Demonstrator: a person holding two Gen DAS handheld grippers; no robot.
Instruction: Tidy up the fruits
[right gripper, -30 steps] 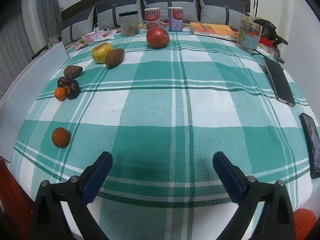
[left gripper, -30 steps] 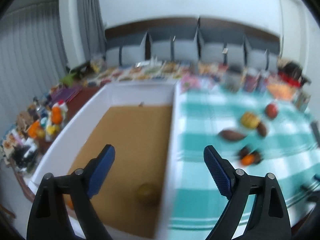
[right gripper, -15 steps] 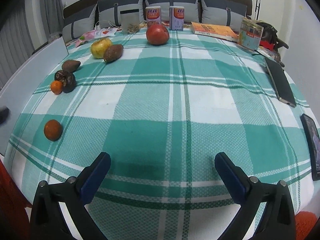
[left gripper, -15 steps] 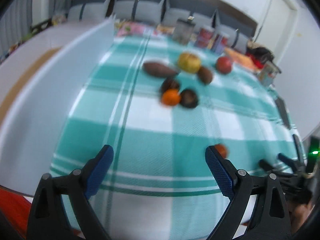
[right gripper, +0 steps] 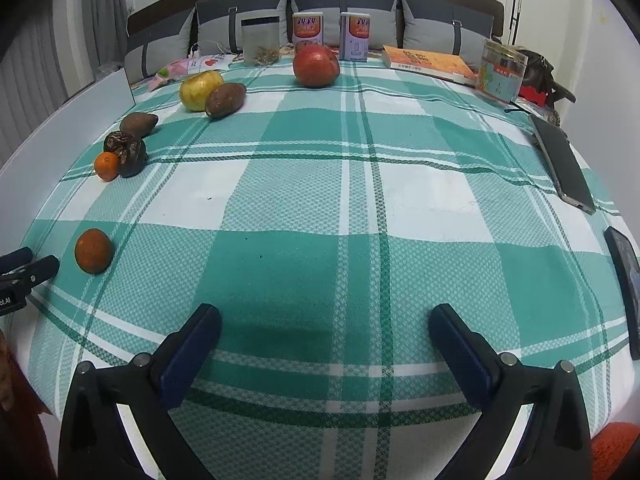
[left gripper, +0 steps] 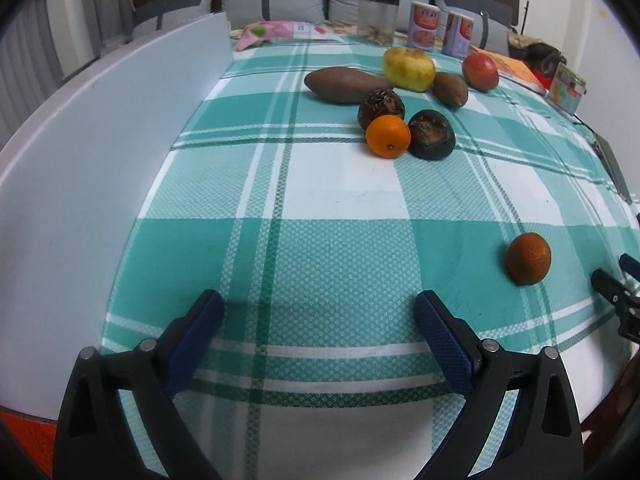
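My left gripper [left gripper: 318,314] is open and empty above the near edge of the green checked tablecloth [left gripper: 340,200]. A dark orange [left gripper: 528,258] lies alone to its right; it also shows in the right wrist view [right gripper: 93,251]. Farther off lie a bright orange [left gripper: 388,136] between two dark wrinkled fruits [left gripper: 432,135], a long brown fruit [left gripper: 346,85], a yellow pear [left gripper: 408,64], a smaller brown fruit [left gripper: 451,89] and a red pomegranate [left gripper: 480,72]. My right gripper [right gripper: 324,326] is open and empty over the cloth's near middle.
A white box wall [left gripper: 80,184] runs along the left of the cloth. Two cans [right gripper: 308,32], a clear jar [right gripper: 260,42], a book [right gripper: 428,65] and a tin [right gripper: 502,76] stand at the back. Two phones [right gripper: 562,164] lie at the right edge.
My left gripper has swung from over the white box, right, to the cloth and faces the fruits. My right gripper has barely moved.
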